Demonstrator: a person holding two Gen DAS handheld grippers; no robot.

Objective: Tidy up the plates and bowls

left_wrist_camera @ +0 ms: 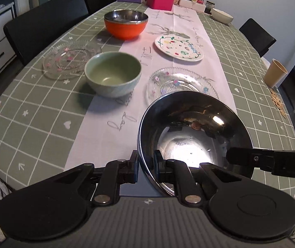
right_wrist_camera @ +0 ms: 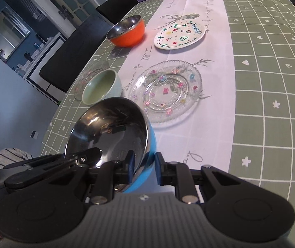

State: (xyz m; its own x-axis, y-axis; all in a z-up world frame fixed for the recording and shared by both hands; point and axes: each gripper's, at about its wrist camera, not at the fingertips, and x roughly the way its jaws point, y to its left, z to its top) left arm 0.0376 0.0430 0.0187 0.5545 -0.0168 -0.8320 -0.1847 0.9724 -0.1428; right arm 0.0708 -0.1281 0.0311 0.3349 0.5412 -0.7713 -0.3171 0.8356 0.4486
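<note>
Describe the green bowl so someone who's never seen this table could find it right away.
On the green checked tablecloth, look along the left edge of the white runner. The green bowl stands there beside a clear glass plate. It is pale, matte ceramic, while the orange bowl is steel-lined.

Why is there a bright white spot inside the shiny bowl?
Left wrist view: glare, light bouncing off the steel bowl and washing out its bottom. Right wrist view: the same bowl mirrors dark shapes instead, with only a small glint; the fisheye lens bends the tablecloth grid.
</note>
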